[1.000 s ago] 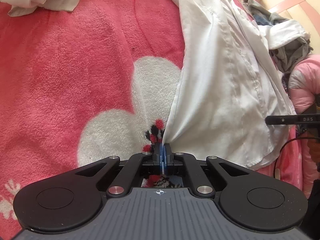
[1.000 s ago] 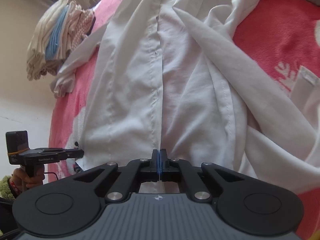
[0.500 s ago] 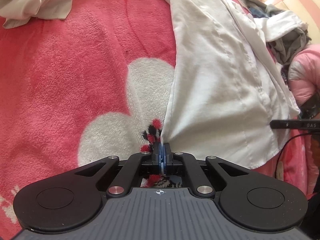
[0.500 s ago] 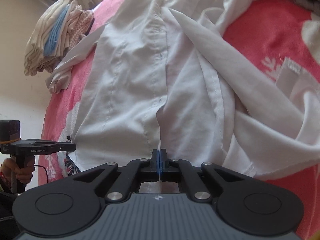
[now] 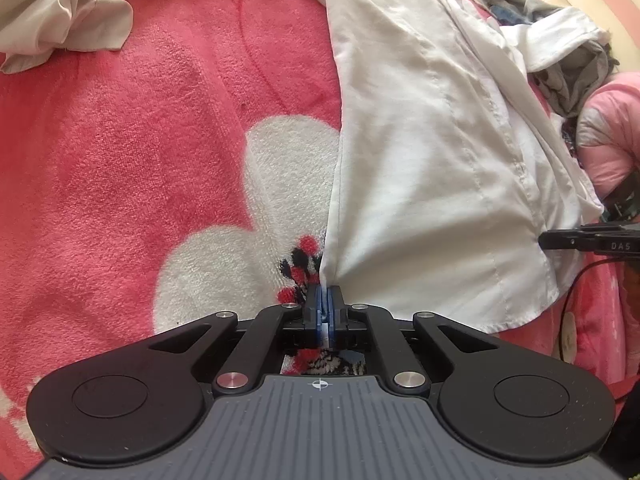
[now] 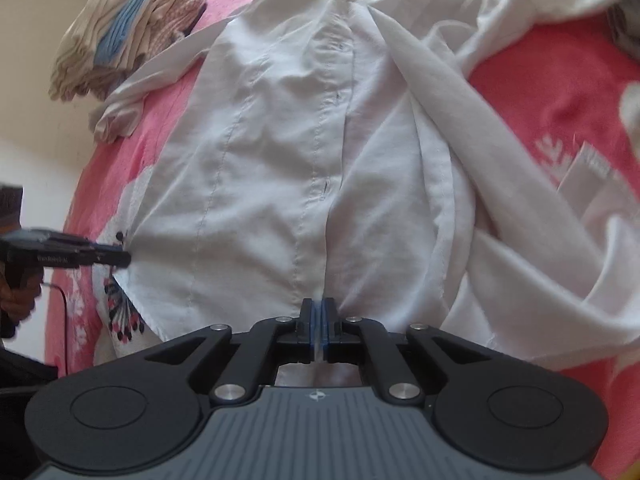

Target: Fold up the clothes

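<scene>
On pink blanket [image 5: 140, 152]: white shirt [image 6: 280, 152] lies spread lengthwise, front up, sleeves loose, no fold visible. Left gripper [image 5: 325, 300] clamps hem corner; right gripper [image 6: 319, 312] clamps hem at placket. Folded pile [image 6: 128, 36] sits beyond. Folding of shirt all remains.

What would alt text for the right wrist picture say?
The right gripper is shut on the hem of a white shirt spread over a pink blanket. The left gripper pinches its far corner; folded clothes sit behind.
</scene>
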Demonstrator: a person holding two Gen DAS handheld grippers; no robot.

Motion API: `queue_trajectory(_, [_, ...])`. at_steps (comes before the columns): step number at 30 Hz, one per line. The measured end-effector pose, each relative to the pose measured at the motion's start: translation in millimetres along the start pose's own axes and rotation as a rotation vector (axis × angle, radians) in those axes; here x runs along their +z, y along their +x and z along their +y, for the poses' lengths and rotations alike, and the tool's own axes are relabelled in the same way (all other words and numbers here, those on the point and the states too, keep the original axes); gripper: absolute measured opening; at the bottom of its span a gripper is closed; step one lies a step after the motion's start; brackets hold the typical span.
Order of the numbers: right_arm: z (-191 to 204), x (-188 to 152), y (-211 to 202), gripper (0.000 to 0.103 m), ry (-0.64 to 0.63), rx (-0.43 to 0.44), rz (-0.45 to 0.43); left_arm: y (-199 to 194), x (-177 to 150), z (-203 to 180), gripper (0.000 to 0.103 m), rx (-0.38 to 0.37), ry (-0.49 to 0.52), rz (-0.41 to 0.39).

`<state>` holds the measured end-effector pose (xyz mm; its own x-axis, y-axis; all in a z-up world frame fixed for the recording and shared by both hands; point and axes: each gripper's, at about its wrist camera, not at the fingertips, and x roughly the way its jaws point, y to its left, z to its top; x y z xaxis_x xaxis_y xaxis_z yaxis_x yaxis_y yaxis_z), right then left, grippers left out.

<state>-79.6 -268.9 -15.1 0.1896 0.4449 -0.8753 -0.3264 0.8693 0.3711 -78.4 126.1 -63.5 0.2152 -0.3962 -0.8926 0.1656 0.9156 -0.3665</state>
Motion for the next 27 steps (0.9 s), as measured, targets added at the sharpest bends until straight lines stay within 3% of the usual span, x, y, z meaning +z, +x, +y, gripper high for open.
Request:
queue_trajectory(4, [3, 20, -33, 0.016, -0.060, -0.008, -0.054, -13, 4, -2, 0.024, -0.003, 0.034, 0.030])
queue_trajectory(10, [28, 53, -18, 0.016, -0.150, 0.022, -0.123, -37, 39, -2, 0.032, 0.019, 0.073, -0.055])
queue_trajectory(13, [36, 59, -5, 0.016, -0.168, 0.047, -0.111, -42, 64, -3, 0.034, 0.117, 0.081, -0.154])
queue_trajectory(16, [35, 59, 5, 0.016, -0.163, 0.061, -0.079, -45, 75, 9, 0.040, 0.296, 0.098, -0.243])
queue_trajectory(19, [32, 58, 13, 0.016, -0.154, 0.070, -0.046, -44, 74, 37, 0.041, 0.408, -0.004, -0.277])
queue_trajectory(23, [28, 57, 24, 0.016, -0.141, 0.082, -0.002, -42, 73, 69, 0.041, 0.446, -0.164, -0.377])
queue_trajectory(27, [26, 57, 31, 0.016, -0.133, 0.089, 0.024, -35, 76, 88, 0.054, 0.461, -0.260, -0.473])
